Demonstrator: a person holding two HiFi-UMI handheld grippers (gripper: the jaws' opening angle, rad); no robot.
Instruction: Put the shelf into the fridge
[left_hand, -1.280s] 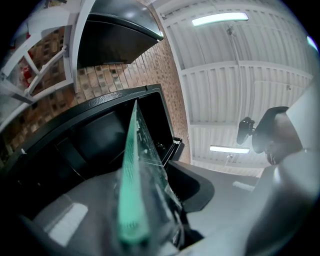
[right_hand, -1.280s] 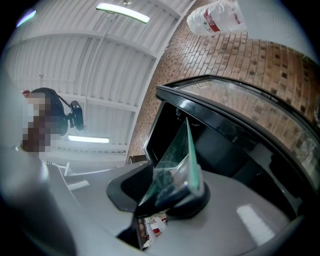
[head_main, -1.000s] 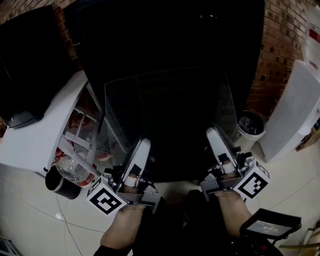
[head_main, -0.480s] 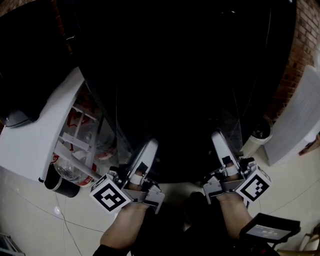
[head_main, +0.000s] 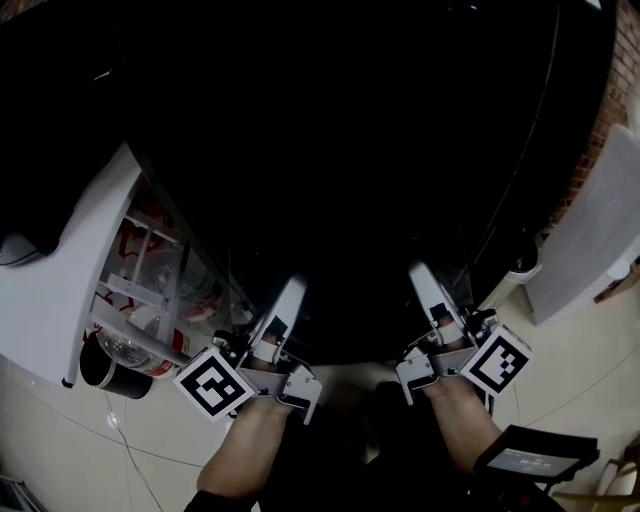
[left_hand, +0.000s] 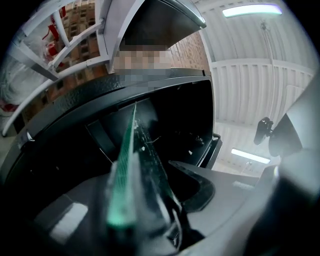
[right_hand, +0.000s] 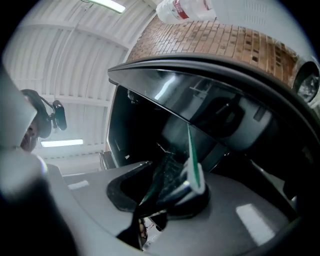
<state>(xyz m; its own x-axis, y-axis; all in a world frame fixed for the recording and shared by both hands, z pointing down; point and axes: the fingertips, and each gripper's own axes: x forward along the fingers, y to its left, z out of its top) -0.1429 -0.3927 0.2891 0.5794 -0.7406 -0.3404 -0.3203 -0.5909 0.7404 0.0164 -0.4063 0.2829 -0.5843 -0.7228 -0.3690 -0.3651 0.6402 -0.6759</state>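
The left gripper (head_main: 290, 288) and the right gripper (head_main: 420, 272) each clamp the near edge of the glass shelf (left_hand: 131, 150), one towards each end of that edge. In both gripper views the pane's green-tinted edge sits pinched between the narrowly parted jaws. From the grippers the shelf reaches far into the dark open mouth of the black fridge (head_main: 350, 150); how deep it sits cannot be told.

The white fridge door (head_main: 50, 300) stands open at the left, its racks holding a clear bottle (head_main: 128, 345) and items with red-and-white labels too blurred to read. The only crisp print is the black-and-white square pattern on each gripper's marker cube (head_main: 213, 385). A brick wall (head_main: 610, 110) shows at the far right
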